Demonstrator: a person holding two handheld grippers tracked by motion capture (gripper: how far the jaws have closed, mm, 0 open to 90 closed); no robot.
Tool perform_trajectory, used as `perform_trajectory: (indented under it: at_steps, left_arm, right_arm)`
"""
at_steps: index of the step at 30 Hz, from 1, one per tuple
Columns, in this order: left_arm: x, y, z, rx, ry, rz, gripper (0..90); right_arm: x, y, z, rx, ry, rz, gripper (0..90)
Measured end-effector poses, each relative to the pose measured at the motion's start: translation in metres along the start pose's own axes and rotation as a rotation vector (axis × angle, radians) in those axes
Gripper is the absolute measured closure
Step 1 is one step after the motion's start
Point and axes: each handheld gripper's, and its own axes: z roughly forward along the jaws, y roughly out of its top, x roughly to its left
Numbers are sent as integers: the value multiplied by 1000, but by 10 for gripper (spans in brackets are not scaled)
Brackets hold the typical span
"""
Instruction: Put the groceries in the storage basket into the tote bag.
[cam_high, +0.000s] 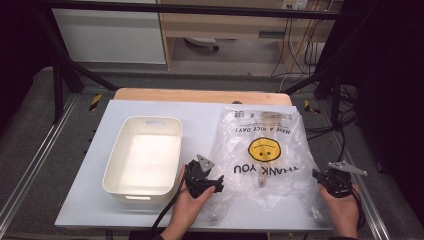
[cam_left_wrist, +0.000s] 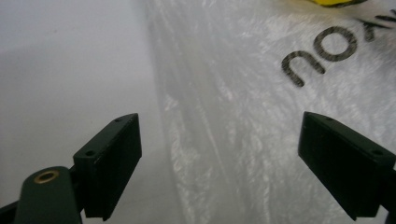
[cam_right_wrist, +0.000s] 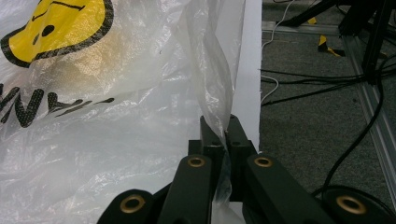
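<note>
A clear plastic bag (cam_high: 265, 155) with a yellow smiley face and "THANK YOU" print lies on the white table. Something pale lies inside it, too dim to name. My right gripper (cam_high: 320, 177) sits at the bag's right edge; in the right gripper view its jaws (cam_right_wrist: 223, 135) are shut on a fold of the bag (cam_right_wrist: 210, 70), lifting it a little. At the bag's left edge, my left gripper (cam_high: 217, 186) is low over the table. Its jaws stand wide open in the left gripper view, with the bag's crinkled edge (cam_left_wrist: 224, 140) lying between them, untouched.
An empty white plastic bin (cam_high: 145, 157) stands left of the bag, close to my left hand. The table's right edge (cam_right_wrist: 252, 84) is just beside the right gripper, with cables on the floor (cam_right_wrist: 327, 88) beyond. A wooden strip (cam_high: 200, 95) runs along the far side.
</note>
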Motion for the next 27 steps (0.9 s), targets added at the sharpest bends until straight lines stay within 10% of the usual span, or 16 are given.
perform_trajectory:
  at_steps: [11,27]
  left_arm:
    - [-4,-17,-6,36,-42,-20,160]
    - [-20,-29,-22,14,-87,54,661]
  right_arm:
    - [5,0,-1,10,16,-13,900]
    - [23,0,-7,24,79,-55,900]
